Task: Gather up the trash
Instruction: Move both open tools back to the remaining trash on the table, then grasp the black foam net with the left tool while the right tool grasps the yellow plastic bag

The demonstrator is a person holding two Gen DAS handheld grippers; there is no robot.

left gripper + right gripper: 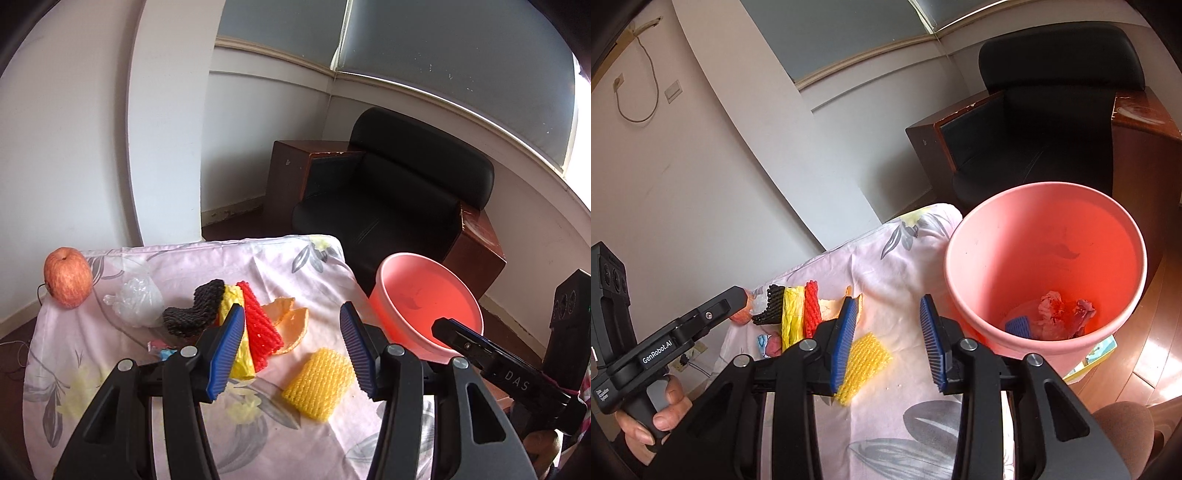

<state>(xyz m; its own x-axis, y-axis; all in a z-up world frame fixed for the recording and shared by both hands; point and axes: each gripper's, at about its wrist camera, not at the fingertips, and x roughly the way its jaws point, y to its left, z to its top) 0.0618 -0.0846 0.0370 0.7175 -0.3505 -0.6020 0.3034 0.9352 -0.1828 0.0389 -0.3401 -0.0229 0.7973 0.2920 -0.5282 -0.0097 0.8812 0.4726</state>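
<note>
Trash lies on the floral cloth (122, 369): a black foam net (194, 312), a red foam net (258, 328), orange peel (291, 317), a clear plastic bag (138, 301) and a yellow foam net (319, 384). My left gripper (291, 349) hovers open above them, nothing between its pads. To the right, my right gripper (889, 343) also stands open and holds nothing, above the yellow foam net (864, 354) and beside the pink bucket (951, 251). Crumpled paper (1052, 306) and a blue net (1019, 326) lie inside the bucket.
An apple (67, 277) rests at the far left corner of the cloth, and a small wrapper (162, 350) lies near the left finger. A black armchair (399, 192) with wooden sides stands behind the table. A hand (661, 417) grips the left gripper's handle.
</note>
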